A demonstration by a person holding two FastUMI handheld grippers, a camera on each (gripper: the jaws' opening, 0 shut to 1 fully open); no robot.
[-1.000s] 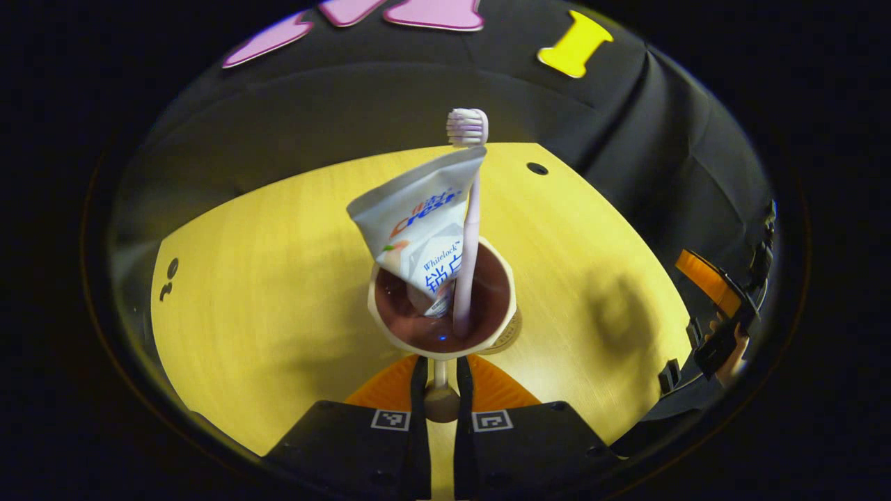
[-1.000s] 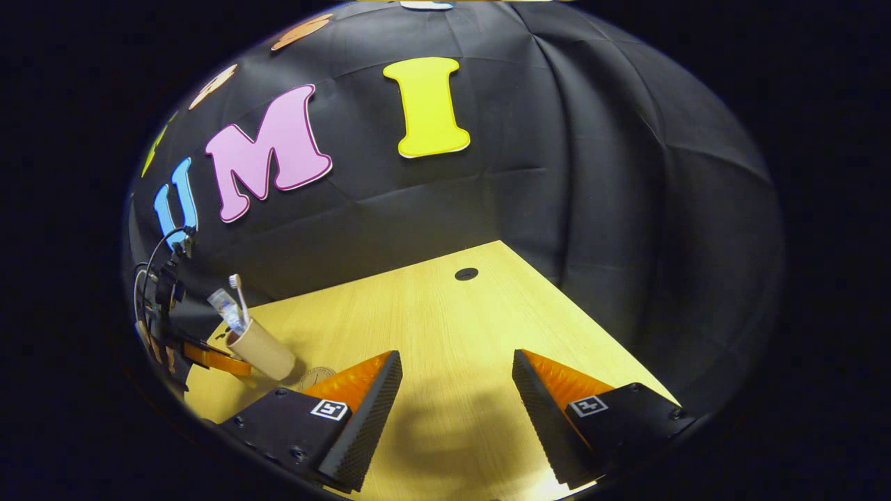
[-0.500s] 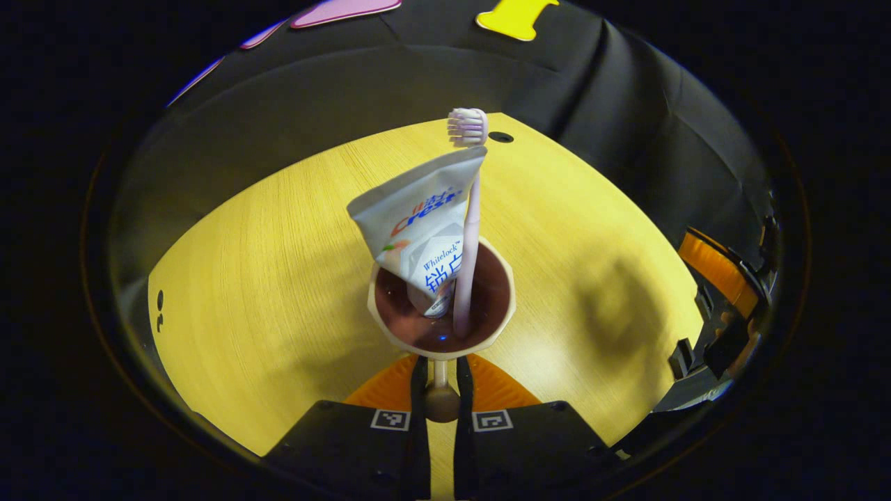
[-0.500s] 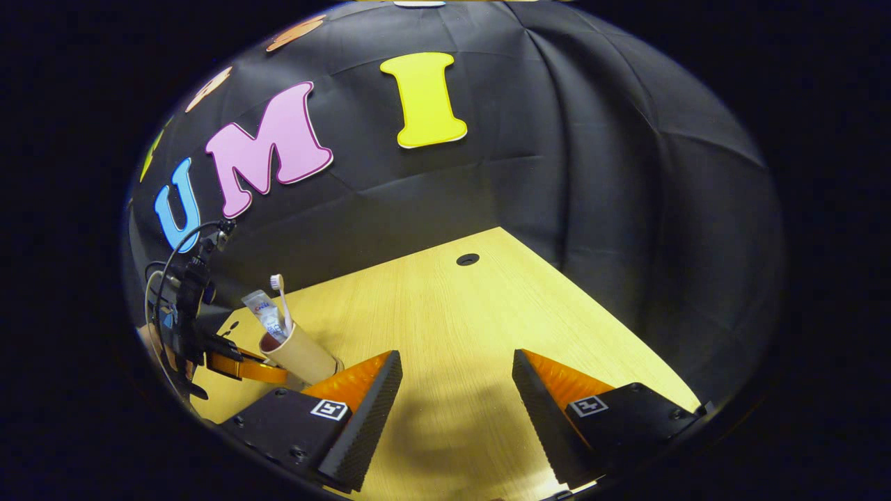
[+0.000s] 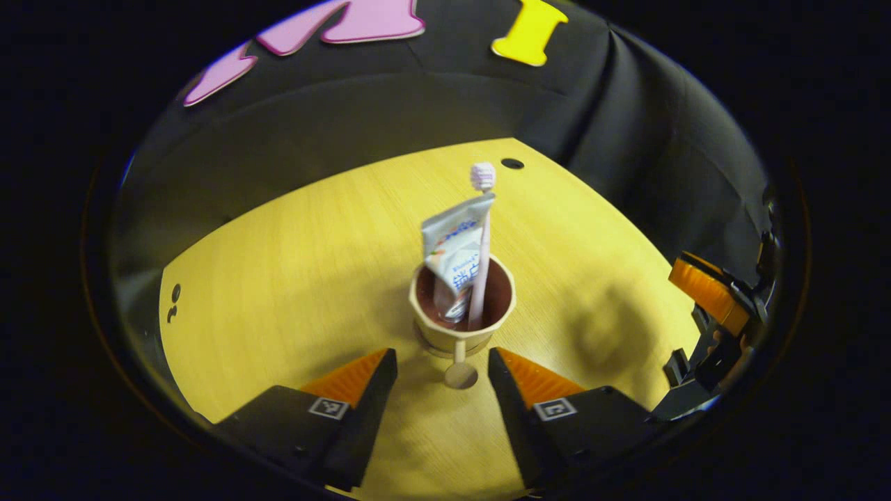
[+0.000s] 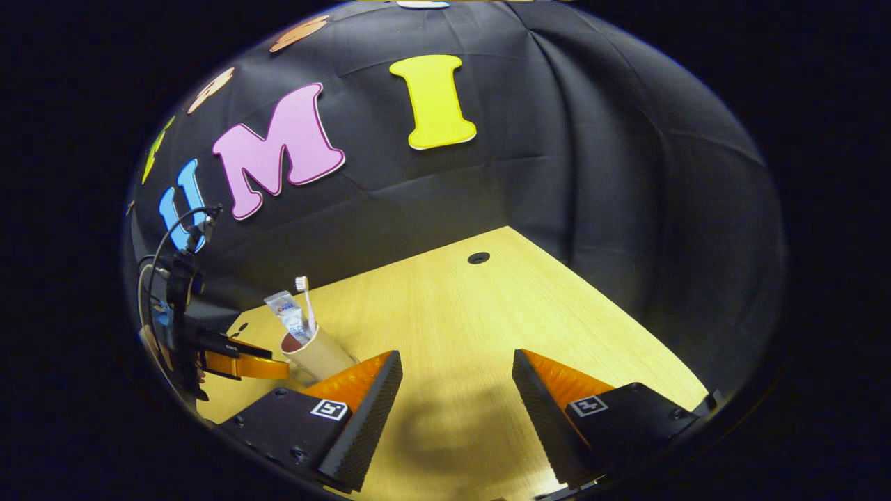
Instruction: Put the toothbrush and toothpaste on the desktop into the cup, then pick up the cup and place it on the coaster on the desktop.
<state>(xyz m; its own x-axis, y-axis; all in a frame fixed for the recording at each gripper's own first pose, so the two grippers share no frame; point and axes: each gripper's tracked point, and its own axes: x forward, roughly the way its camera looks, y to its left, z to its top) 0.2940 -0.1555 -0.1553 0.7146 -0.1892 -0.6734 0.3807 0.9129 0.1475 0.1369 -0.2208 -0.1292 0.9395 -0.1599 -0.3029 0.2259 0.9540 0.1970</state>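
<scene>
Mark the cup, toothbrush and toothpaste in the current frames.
cup (image 5: 440, 335): left gripper view, outer wall near its handle.
toothbrush (image 5: 482, 177): left gripper view, bristle head above the cup.
toothpaste (image 5: 456, 240): left gripper view, tube body standing in the cup.

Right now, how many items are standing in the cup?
2. The toothpaste tube leans on the left side of the cup; the toothbrush stands beside it on the right, head up. Anything smaller at the bottom could be hidden.

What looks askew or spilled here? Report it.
Nothing stands out. The cup stands upright on the coaster, with the toothbrush and toothpaste leaning inside it. Nothing has spilled on the desktop.
</scene>
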